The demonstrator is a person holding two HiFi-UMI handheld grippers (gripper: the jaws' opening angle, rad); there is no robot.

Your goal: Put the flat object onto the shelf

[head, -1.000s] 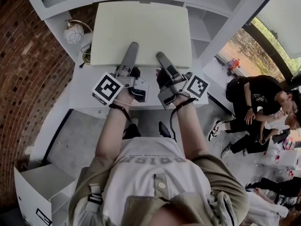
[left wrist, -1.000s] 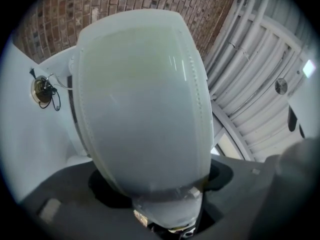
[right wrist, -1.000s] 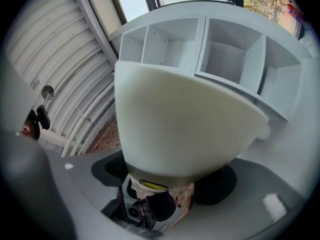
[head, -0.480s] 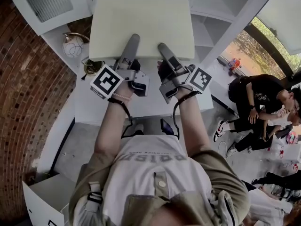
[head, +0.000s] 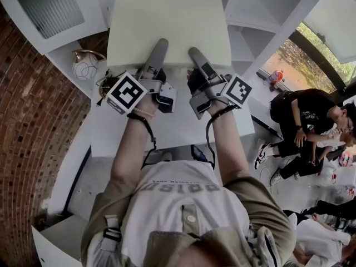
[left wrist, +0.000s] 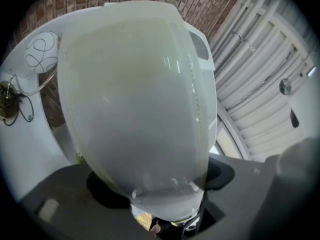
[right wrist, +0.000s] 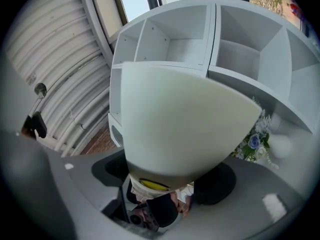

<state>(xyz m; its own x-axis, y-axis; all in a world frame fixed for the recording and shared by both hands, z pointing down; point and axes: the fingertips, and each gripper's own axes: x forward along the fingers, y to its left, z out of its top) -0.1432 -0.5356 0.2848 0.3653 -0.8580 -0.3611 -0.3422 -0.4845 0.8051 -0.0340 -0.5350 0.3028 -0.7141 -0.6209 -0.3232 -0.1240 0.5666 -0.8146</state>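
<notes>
The flat object is a pale cream board [head: 169,29], held out level in front of me by its near edge. My left gripper [head: 160,44] is shut on that edge left of the middle, one finger lying on top. My right gripper [head: 194,54] is shut on it just to the right. In the left gripper view the board [left wrist: 135,99] fills the frame, clamped low between the jaws. The right gripper view shows the board [right wrist: 180,124] clamped too, with the white cubby shelf [right wrist: 240,59] open beyond it.
The shelf unit [head: 261,10] stands ahead and to the right. A white ball ornament [head: 86,68] and a small dark pot sit left of the board by the brick wall [head: 33,110]. A white counter [head: 172,121] lies below my hands. People sit at the right [head: 311,121].
Both grippers have carried the board upward and forward toward the shelf. The grip on its near edge has stayed the same.
</notes>
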